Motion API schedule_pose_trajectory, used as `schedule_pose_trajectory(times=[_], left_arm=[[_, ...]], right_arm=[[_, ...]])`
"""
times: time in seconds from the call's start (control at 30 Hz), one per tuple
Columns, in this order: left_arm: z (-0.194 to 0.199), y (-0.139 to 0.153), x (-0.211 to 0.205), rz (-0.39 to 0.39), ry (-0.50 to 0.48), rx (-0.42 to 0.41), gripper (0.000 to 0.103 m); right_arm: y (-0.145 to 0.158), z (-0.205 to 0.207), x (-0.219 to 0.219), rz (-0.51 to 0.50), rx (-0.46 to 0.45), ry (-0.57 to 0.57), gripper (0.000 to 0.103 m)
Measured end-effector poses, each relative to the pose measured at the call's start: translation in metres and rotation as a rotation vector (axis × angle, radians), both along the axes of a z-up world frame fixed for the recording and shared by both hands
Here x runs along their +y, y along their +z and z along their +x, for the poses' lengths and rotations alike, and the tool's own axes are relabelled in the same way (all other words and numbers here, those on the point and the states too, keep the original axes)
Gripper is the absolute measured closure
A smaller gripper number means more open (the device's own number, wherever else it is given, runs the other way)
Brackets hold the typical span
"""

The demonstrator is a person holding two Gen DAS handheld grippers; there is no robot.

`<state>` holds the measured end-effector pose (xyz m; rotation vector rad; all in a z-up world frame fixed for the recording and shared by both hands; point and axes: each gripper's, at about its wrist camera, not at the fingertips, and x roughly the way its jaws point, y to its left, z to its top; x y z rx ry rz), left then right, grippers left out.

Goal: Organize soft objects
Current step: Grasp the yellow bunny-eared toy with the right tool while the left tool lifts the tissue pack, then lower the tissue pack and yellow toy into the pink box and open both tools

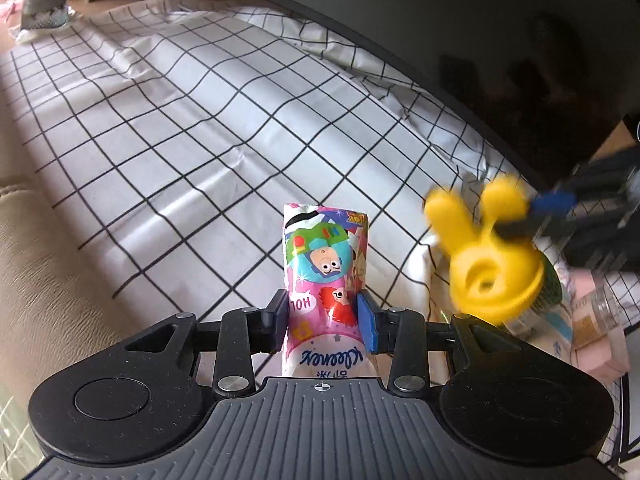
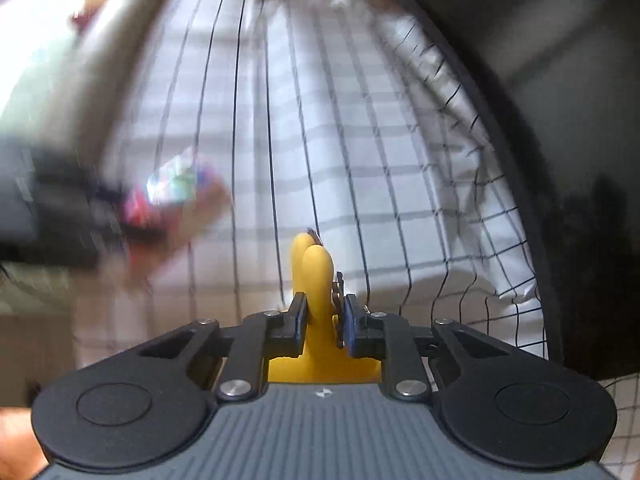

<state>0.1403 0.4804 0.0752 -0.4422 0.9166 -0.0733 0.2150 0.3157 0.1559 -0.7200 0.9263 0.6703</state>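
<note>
Tissue pack (image 1: 324,276) between left jaws

Tissue pack (image 1: 324,280): lower end hidden behind the gripper body. Yellow toy (image 1: 486,252): motion-blurred, its far side covering small items too indistinct to identify. In the right wrist view the toy's base is hidden, and the colourful pack at left is a smear.

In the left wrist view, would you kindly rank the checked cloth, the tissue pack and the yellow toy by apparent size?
1. checked cloth, by far.
2. tissue pack and yellow toy: alike, toy blurred; unranked.
</note>
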Motion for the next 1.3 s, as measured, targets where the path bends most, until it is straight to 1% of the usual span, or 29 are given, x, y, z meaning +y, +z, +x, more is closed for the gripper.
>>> schedule_pose_trajectory(times=[0.13, 0.2, 0.3, 0.43, 0.57, 0.77, 0.83, 0.97, 1.07, 1.13, 1.3], left_arm=[[-0.004, 0.011, -0.002, 0.014, -0.005, -0.004, 0.063], [-0.003, 0.021, -0.005, 0.033, -0.014, -0.013, 0.063], [0.001, 0.037, -0.015, 0.057, -0.032, -0.026, 0.063], [0.009, 0.057, -0.036, 0.076, -0.07, -0.037, 0.063], [0.018, 0.076, -0.07, 0.105, -0.12, -0.053, 0.063], [0.033, 0.102, -0.135, 0.132, -0.22, -0.087, 0.063], [0.038, 0.109, -0.16, 0.13, -0.264, -0.094, 0.063], [0.049, 0.118, -0.21, 0.095, -0.351, -0.092, 0.063], [0.057, 0.118, -0.253, 0.062, -0.422, -0.08, 0.063], [0.062, 0.117, -0.281, 0.044, -0.465, -0.072, 0.063], [0.072, 0.107, -0.363, -0.029, -0.587, -0.047, 0.063]], right_arm=[[0.044, -0.01, -0.008, 0.098, -0.043, -0.011, 0.085], [0.064, -0.014, -0.015, 0.135, -0.075, -0.018, 0.085], [0.089, -0.023, -0.036, 0.182, -0.116, -0.041, 0.085], [0.111, -0.034, -0.073, 0.23, -0.172, -0.081, 0.085], [0.125, -0.043, -0.117, 0.269, -0.217, -0.137, 0.085], [0.134, -0.054, -0.195, 0.325, -0.273, -0.253, 0.085], [0.134, -0.056, -0.222, 0.345, -0.286, -0.299, 0.085], [0.129, -0.06, -0.283, 0.394, -0.314, -0.419, 0.085], [0.123, -0.065, -0.328, 0.428, -0.347, -0.523, 0.085], [0.117, -0.071, -0.359, 0.451, -0.371, -0.59, 0.085], [0.096, -0.087, -0.431, 0.508, -0.413, -0.766, 0.085]])
